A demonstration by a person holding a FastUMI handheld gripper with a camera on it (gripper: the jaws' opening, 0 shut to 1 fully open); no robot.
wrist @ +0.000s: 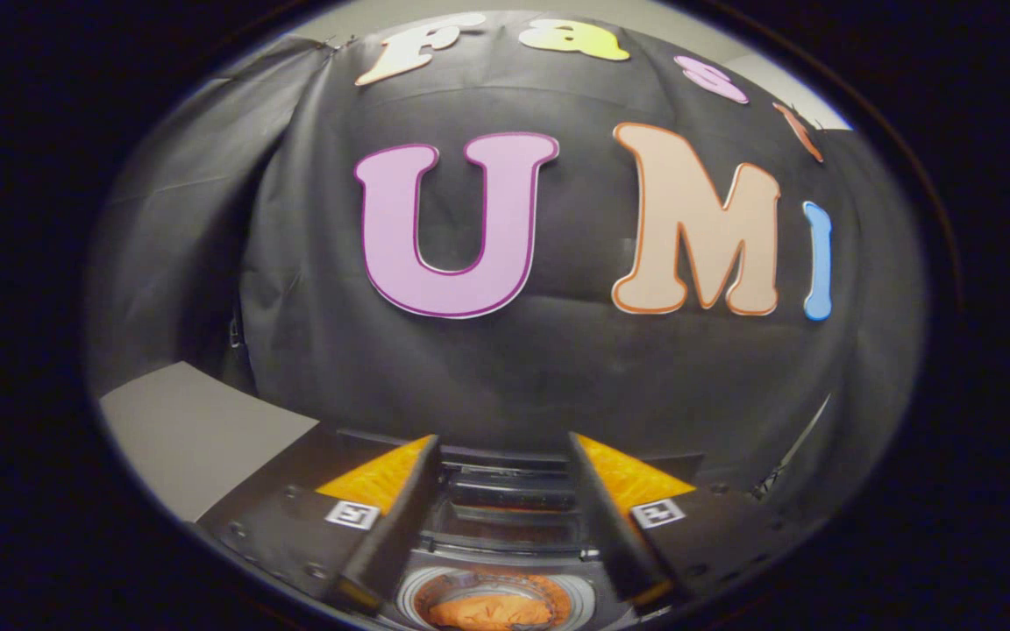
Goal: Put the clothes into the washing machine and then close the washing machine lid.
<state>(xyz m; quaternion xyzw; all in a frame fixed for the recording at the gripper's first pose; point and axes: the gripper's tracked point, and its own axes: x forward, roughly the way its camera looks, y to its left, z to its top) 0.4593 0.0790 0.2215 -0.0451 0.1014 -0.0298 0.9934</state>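
Gripper (505,456) fingers apart, empty — washing machine (505,561) below, clothes (489,611) inside.

Your tool (505,517) has two wedge-shaped fingers (387,517) set well apart, each carrying a square printed marker tag (352,514) on its upper face near the base. At 7 o'clock and 5 o'clock, dark housings flank the fingers, dotted with small round screws (288,492). Between them sits a dark, ribbed carriage (509,491).

Cloth, plastic and metal

We see matt, creased wall cloth (505,368), a glossy dark plastic washing machine (505,504), and soft crumpled clothes (489,611) inside its shiny metal-looking drum rim (408,589).
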